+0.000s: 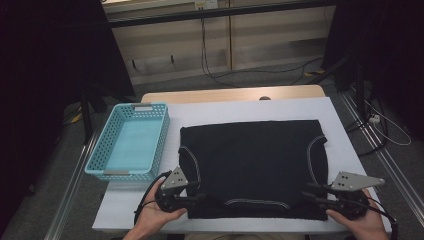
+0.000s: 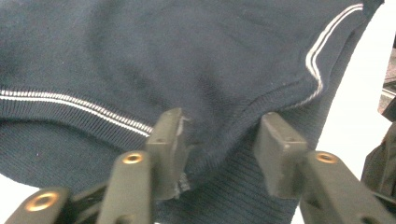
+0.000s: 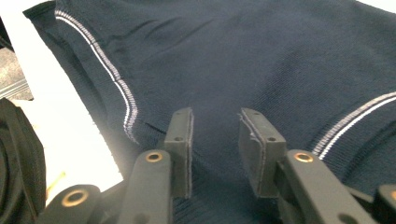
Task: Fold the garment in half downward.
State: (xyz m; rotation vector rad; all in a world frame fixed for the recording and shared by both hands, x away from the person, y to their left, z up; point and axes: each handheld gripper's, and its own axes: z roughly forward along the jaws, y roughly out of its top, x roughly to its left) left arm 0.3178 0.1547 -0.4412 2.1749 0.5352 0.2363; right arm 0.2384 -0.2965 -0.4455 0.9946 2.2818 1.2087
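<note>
A dark navy knitted garment (image 1: 252,165) with thin white stripes lies flat and folded on the white table (image 1: 240,107). My left gripper (image 1: 200,193) rests at its near left corner, held in a hand. In the left gripper view the jaws (image 2: 219,130) stand apart over the ribbed edge of the garment (image 2: 187,60), and the pads do not press on it. My right gripper (image 1: 307,193) sits at the near right corner. Its jaws (image 3: 215,123) are open too, with the garment (image 3: 233,56) lying under the gap.
A light blue perforated basket (image 1: 107,150) stands left of the garment, at the table's left edge. Beyond the table's far wooden edge (image 1: 230,94) are cables on the floor and dark stands. A metal rail (image 1: 380,155) runs along the right side.
</note>
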